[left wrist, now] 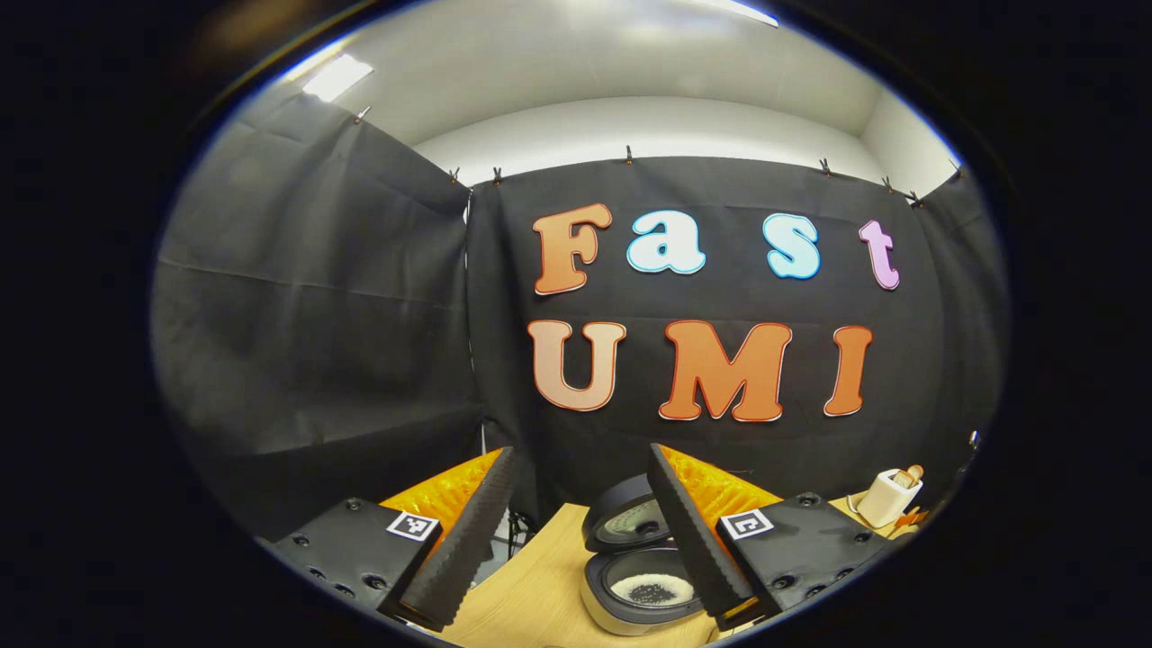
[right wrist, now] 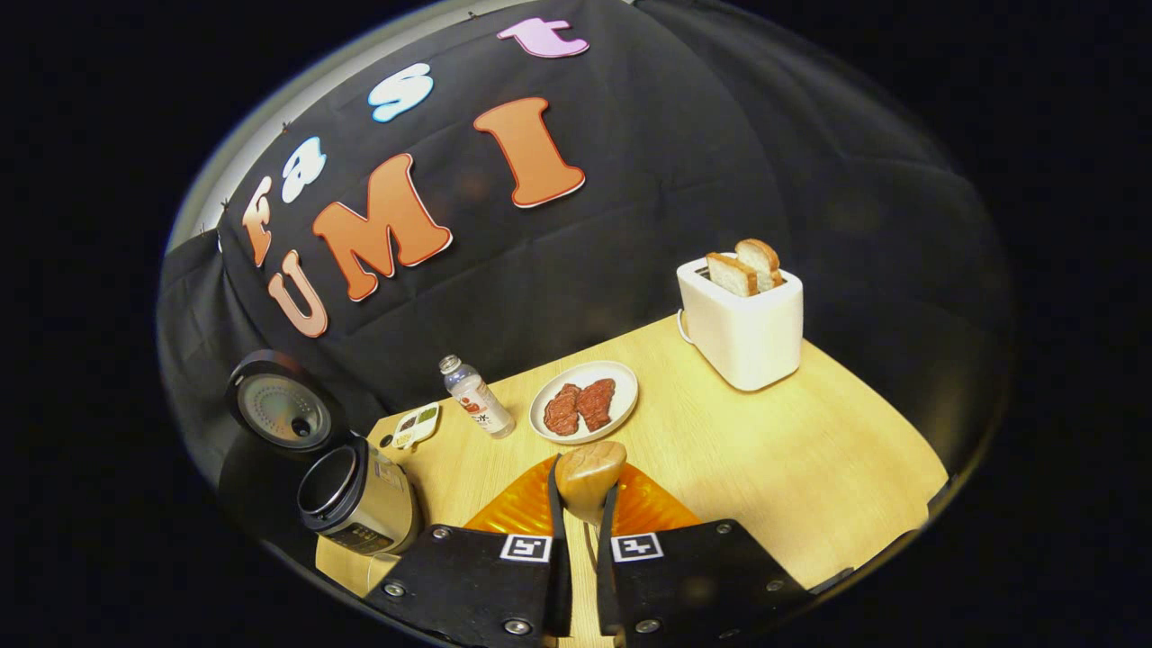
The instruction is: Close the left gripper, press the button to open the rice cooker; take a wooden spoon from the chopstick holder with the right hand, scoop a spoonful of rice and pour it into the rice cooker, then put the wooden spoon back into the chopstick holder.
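The rice cooker stands open just ahead of my left gripper, its lid tipped up and white rice lying in the inner pot. My left gripper is open and holds nothing, its right finger overlapping the cooker. In the right gripper view, my right gripper is shut on the wooden spoon, whose rounded bowl sticks up between the fingers. I cannot tell whether the spoon carries rice. The open rice cooker sits far to the left, lid raised.
On the wooden table stand a white toaster with two bread slices, a plate of meat, a small bottle and a small sauce dish. The toaster also appears far right of the left gripper.
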Demonstrator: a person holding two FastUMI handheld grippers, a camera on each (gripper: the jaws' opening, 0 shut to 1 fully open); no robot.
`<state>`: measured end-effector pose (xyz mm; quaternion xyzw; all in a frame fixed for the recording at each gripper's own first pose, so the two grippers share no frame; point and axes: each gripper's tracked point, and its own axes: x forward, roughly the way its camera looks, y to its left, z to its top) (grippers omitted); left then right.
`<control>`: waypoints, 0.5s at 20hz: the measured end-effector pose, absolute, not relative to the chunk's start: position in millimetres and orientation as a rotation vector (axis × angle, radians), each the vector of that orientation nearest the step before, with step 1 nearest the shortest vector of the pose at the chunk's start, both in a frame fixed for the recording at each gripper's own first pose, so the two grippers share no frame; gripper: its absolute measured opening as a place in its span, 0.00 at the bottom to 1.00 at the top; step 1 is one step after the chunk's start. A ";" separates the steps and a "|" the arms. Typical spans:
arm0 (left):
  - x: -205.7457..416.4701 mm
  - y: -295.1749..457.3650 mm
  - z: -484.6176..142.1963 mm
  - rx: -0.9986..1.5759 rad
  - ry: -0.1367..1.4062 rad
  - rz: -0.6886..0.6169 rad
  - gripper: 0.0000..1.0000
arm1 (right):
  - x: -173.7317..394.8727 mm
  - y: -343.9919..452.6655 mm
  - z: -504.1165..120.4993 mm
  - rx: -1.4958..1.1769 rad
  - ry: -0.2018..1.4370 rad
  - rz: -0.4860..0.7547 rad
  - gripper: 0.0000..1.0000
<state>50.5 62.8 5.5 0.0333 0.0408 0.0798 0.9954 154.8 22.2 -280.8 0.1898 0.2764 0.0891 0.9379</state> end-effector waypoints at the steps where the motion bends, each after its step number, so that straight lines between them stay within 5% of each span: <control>1: 47.9 62.3 5.1 0.072 0.085 0.166 0.97 | 154.6 22.2 -286.6 0.395 0.569 0.185 0.10; 7: 32.5 62.2 8.4 0.111 0.087 0.206 0.95 | 160.0 9.4 -306.4 0.500 0.590 0.175 0.12; 10: 32.8 61.2 12.2 0.126 0.092 0.217 0.95 | 163.2 -7.4 -310.8 0.542 0.600 0.122 0.24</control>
